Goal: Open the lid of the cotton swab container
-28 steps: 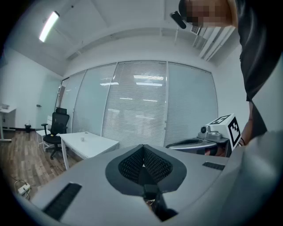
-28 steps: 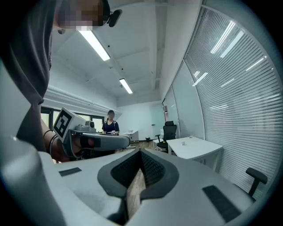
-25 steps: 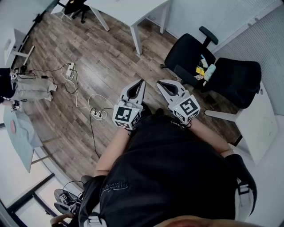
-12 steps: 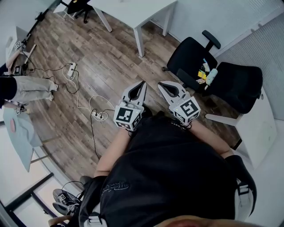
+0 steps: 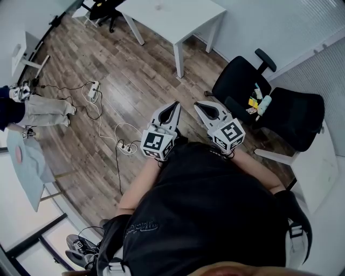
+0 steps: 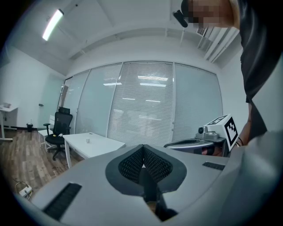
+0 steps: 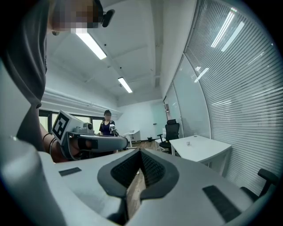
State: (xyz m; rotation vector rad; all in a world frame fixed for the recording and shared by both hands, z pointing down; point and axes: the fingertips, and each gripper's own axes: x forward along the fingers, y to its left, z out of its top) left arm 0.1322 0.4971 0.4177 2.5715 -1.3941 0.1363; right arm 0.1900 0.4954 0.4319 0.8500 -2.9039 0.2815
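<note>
The brown wood-plank floor (image 5: 124, 81) spreads under a white rectangular table (image 5: 178, 16) and a black swivel office chair (image 5: 237, 81). The grey left gripper (image 5: 175, 103) and grey right gripper (image 5: 198, 104) are held side by side above the floor, each with jaws clenched on nothing. A few small items (image 5: 257, 101) lie on the chair seat, too small to tell whether one is the cotton swab container.

Both arms are held out front, elbows bent, so the left gripper (image 5: 175, 104) and right gripper (image 5: 197, 104) sit side by side, pointing roughly level. Jaws are pressed together on both, nothing between them. Left forearm (image 5: 139, 183) and right forearm (image 5: 261, 171) are bare.
</note>
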